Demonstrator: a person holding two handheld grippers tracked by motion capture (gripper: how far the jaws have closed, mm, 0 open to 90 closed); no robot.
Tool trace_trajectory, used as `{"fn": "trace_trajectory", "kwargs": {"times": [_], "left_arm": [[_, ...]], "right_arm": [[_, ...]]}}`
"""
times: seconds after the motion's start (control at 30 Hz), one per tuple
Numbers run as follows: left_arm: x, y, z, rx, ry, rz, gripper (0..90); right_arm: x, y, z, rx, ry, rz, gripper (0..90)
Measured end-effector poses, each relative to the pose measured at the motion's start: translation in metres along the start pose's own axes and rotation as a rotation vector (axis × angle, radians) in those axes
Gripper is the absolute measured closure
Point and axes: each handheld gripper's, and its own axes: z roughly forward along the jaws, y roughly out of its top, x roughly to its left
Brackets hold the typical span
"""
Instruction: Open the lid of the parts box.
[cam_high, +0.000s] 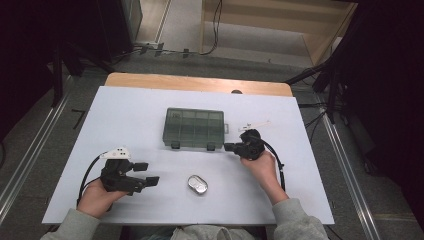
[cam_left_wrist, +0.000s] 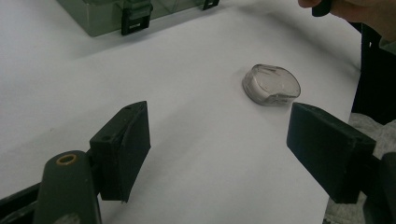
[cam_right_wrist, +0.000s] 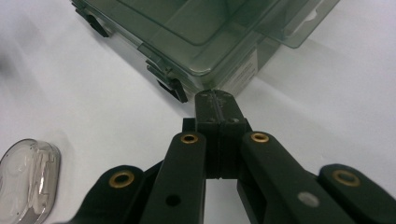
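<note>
A translucent grey-green compartment box (cam_high: 194, 128) lies closed in the middle of the white table (cam_high: 135, 115), its two black latches facing me. A small clear oval case (cam_high: 198, 184) rests nearer the front. My left gripper (cam_high: 148, 173) stands open at the front left, jaws pointing right toward the oval case (cam_left_wrist: 272, 85), nothing between them. My right gripper (cam_high: 228, 147) is shut with nothing in it, its tips just off the box's front right corner (cam_right_wrist: 219, 56) beside the right latch (cam_right_wrist: 173, 87). The oval case (cam_right_wrist: 29, 179) lies at the lower left of the right gripper view.
A small white strip (cam_high: 254, 125) lies on the table right of the box. The wooden back edge (cam_high: 197, 82) of the table shows behind the white sheet. Black stands and cables flank the table on the floor.
</note>
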Motion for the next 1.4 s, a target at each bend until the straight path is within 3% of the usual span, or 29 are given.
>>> {"fn": "trace_trajectory", "kwargs": {"times": [0.73, 0.9, 1.17, 1.4], "left_arm": [[0.001, 0.000, -0.001, -0.007, 0.003, -0.010, 24.2], [0.001, 0.000, 0.000, -0.007, 0.008, -0.009, 24.2], [0.001, 0.001, 0.000, -0.018, 0.010, -0.008, 24.2], [0.001, 0.003, 0.002, -0.016, -0.002, -0.037, 24.2]], "right_arm": [[0.002, 0.009, -0.012, -0.086, 0.006, -0.047, 87.7], [0.001, 0.020, -0.013, -0.043, 0.029, -0.004, 87.7], [0.001, 0.032, -0.011, -0.057, 0.039, -0.049, 87.7], [-0.001, 0.042, -0.014, -0.071, 0.057, -0.032, 87.7]]}}
